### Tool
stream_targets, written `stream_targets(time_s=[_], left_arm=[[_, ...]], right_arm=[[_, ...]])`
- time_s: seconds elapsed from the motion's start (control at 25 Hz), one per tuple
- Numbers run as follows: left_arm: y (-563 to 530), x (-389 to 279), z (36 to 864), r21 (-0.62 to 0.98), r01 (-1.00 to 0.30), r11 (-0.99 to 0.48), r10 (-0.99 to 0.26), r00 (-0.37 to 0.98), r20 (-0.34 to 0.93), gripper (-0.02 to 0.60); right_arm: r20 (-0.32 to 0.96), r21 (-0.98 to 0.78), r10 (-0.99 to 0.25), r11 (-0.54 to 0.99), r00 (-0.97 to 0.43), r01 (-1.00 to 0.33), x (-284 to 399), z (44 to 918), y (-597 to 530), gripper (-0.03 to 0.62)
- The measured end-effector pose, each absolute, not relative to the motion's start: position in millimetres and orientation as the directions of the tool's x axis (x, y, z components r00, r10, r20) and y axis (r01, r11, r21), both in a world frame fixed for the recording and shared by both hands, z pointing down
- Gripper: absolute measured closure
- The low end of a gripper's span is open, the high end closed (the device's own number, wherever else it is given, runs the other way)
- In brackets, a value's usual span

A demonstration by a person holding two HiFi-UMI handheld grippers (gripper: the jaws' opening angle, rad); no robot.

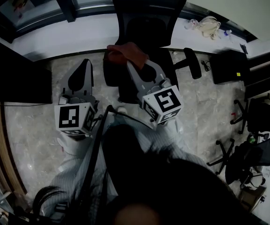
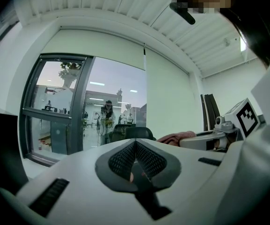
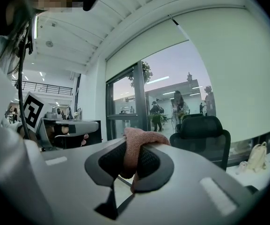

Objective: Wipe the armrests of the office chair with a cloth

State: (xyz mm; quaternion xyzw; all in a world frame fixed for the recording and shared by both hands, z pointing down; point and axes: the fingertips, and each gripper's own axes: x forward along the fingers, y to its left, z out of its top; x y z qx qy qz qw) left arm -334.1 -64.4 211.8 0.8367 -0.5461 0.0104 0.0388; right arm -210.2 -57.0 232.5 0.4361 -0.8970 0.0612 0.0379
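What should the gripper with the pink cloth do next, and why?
Probably swing the right gripper sideways to the black armrest and press the cloth down on it. Its jaws are clamped on the pink cloth, which hangs over the office chair seat, apart from that armrest.

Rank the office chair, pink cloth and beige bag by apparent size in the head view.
1. office chair
2. pink cloth
3. beige bag
The cloth is nearer the camera, so that pair is unsure.

Dim, underexposed head view; gripper views brighter (window-lit), fisheye-warped with dark corners.
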Motion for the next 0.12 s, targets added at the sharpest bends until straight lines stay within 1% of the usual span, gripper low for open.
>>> stream_targets(time_s=[0.12], left_arm=[[-63.1,-334.4,214.5,0.054,-0.917,-0.395,-0.915,0.398,0.066,0.577]], right_arm=[[0.118,-0.082,-0.777,0.613,-0.618,-0.786,-209.7,233.8,-56.3,0.563]])
